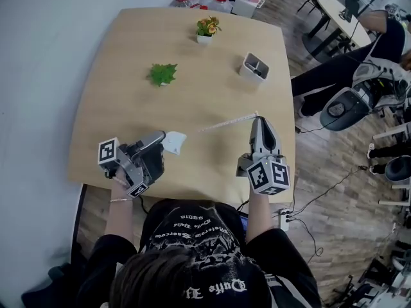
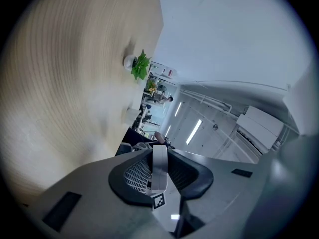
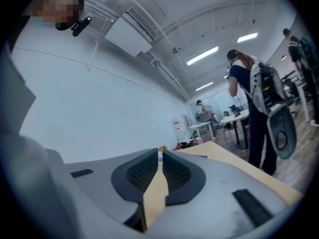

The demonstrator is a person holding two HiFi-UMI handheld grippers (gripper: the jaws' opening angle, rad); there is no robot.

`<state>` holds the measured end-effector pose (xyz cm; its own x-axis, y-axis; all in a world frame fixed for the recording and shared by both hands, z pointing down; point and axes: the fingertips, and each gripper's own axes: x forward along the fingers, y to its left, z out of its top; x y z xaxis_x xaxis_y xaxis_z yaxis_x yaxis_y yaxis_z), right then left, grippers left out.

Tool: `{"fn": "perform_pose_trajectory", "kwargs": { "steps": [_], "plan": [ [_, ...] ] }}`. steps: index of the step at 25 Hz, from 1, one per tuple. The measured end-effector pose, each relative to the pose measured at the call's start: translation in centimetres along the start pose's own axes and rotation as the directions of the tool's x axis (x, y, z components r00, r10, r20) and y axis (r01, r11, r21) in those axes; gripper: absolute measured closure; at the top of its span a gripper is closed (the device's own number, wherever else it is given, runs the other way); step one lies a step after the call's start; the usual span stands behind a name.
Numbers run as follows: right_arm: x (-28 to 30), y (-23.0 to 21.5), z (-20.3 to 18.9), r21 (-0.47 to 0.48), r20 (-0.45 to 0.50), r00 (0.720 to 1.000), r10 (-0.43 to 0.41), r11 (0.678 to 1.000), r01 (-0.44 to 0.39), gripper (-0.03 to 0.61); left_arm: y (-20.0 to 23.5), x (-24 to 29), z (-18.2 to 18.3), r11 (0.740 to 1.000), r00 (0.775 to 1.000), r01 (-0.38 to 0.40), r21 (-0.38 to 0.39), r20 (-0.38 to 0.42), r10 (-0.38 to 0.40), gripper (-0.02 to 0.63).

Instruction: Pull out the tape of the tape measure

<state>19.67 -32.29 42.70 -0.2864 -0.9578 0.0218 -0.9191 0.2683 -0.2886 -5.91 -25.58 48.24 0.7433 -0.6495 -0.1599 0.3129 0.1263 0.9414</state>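
Note:
The white tape measure case (image 1: 174,141) sits low over the wooden table (image 1: 128,50) at the front left. My left gripper (image 1: 162,138) is shut on it. In the left gripper view the case's white edge (image 2: 159,164) is pinched between the dark pads of the left gripper (image 2: 159,151). A thin pale tape (image 1: 225,123) runs from the case up and right to the tips of my right gripper (image 1: 257,116), which is shut on the tape's end. In the right gripper view the right gripper (image 3: 160,156) has its pads together, and the tape is barely visible there.
A small green plant (image 1: 163,74) (image 2: 141,65), a pot of orange flowers (image 1: 207,29) and a white open box (image 1: 254,67) stand further back on the table. A person (image 3: 254,108) and an office chair (image 1: 340,108) are off the right edge.

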Motion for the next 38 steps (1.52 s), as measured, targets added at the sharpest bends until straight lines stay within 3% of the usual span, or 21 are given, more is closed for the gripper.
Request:
{"fn": "perform_pose_trajectory", "kwargs": {
  "steps": [10, 15, 23, 38],
  "plan": [
    [-0.4, -4.8, 2.1, -0.012, 0.054, 0.988, -0.147, 0.989, 0.148, 0.546, 0.4, -0.6, -0.3, 1.0, 1.0, -0.011, -0.017, -0.009, 0.011, 0.526],
    [-1.3, -8.0, 3.7, 0.057, 0.1, 0.968, -0.229, 0.973, 0.225, 0.546, 0.3, -1.4, 0.4, 1.0, 1.0, -0.003, -0.031, 0.028, 0.004, 0.526],
    [-0.8, -7.6, 3.3, 0.063, 0.097, 0.977, -0.191, 0.981, 0.185, 0.545, 0.3, -2.1, 1.8, 0.999, 0.998, 0.007, -0.032, 0.063, -0.005, 0.526],
    [-0.1, -6.0, 2.4, 0.11, 0.08, 0.99, -0.12, 0.988, 0.11, 0.545, 0.2, -1.1, 1.4, 0.999, 0.999, 0.023, -0.042, 0.044, -0.021, 0.526]
  ]
}}
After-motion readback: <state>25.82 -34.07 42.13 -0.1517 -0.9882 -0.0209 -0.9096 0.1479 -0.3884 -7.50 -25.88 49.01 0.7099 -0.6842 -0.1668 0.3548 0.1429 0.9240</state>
